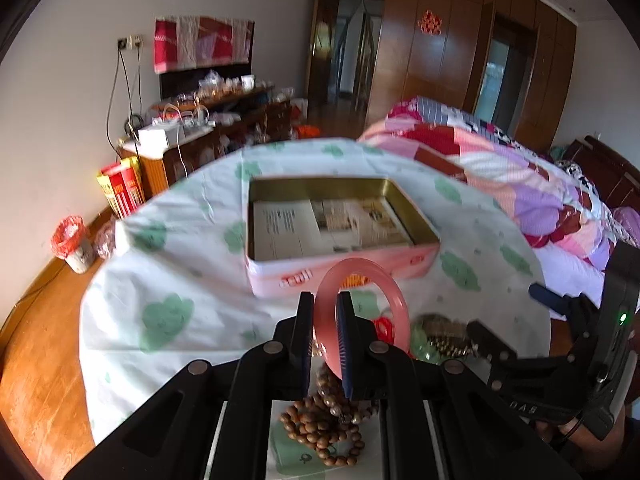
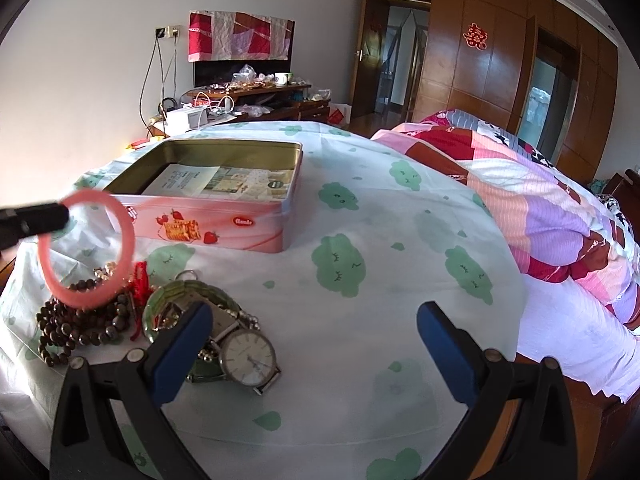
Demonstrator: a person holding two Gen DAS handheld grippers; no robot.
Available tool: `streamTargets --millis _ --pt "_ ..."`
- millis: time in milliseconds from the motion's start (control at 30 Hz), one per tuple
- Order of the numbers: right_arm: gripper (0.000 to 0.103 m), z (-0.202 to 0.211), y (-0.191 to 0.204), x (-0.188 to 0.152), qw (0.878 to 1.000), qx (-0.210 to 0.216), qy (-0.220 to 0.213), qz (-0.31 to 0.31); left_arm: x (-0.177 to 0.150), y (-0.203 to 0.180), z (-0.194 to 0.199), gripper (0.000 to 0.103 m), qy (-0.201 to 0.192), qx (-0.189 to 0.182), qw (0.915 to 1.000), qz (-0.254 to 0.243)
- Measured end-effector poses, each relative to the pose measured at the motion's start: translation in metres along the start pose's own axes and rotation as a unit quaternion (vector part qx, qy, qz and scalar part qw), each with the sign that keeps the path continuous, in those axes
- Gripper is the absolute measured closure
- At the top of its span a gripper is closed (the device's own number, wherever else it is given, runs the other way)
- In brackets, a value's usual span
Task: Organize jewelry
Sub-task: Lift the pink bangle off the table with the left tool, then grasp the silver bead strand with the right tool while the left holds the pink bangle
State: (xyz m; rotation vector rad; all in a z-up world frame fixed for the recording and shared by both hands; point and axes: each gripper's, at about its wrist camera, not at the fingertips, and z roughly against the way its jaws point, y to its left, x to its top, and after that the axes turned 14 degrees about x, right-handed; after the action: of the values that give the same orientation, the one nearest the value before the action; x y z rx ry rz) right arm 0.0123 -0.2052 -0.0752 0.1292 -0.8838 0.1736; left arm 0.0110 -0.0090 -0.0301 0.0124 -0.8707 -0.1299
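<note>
Left gripper [image 1: 325, 340], jaws pinched on the translucent pink round bangle [image 1: 362, 312], holds it clear of the cloth, short of the open pink biscuit tin [image 1: 340, 276] at twelve o'clock. The tin holds only a printed leaflet [image 2: 216, 182]. Right gripper [image 2: 316, 344] gapes wide, empty. Brown wooden bead strands [image 2: 76, 324], silver wristwatch [image 2: 250, 360] and green bangle [image 2: 184, 292] lie unsorted at seven o'clock; the sorting appears barely begun.

Pink bangle [image 1: 362, 312], pink tin [image 1: 340, 276]
</note>
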Motion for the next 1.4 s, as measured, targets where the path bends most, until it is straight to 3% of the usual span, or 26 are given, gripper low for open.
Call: streamTargets --millis 133,400,500,600,700,800,1033,1333,1400 --pt "0.002 -0.001 0.004 0.0 1.0 0.019 -0.001 0.015 0.003 0.005 0.0 0.093 -0.004 0.007 1.0 0.005" --pt "0.025 -0.011 0.014 -0.003 0.996 0.065 0.029 0.044 0.001 0.006 -0.005 0.093 0.006 0.005 0.9999 0.006" --pt "0.038 -0.016 0.014 -0.004 0.995 0.083 0.042 0.041 0.001 0.007 -0.007 0.093 0.008 0.004 0.9999 0.008" --pt "0.063 -0.017 0.014 -0.006 0.992 0.109 0.048 0.04 0.001 0.008 -0.007 0.093 0.009 0.003 0.9999 0.01" --pt "0.07 -0.016 0.018 -0.007 0.991 0.116 0.046 0.049 0.001 0.009 -0.007 0.093 0.009 0.003 0.9999 0.01" --pt "0.085 -0.01 0.021 -0.006 0.99 0.121 0.032 0.06 0.0 0.009 -0.007 0.093 0.01 0.002 0.9999 0.009" --pt "0.088 -0.006 0.017 -0.002 0.99 0.132 0.024 0.055 0.001 0.008 -0.005 0.093 0.008 0.0 0.9999 0.008" --pt "0.088 0.02 0.008 0.013 0.99 0.127 -0.049 0.035 0.001 0.007 -0.005 0.093 0.008 -0.001 0.9999 0.008" --pt "0.088 0.013 0.007 0.014 0.992 0.115 -0.035 0.04 0.0 0.006 -0.006 0.093 0.01 -0.002 0.9999 0.006"
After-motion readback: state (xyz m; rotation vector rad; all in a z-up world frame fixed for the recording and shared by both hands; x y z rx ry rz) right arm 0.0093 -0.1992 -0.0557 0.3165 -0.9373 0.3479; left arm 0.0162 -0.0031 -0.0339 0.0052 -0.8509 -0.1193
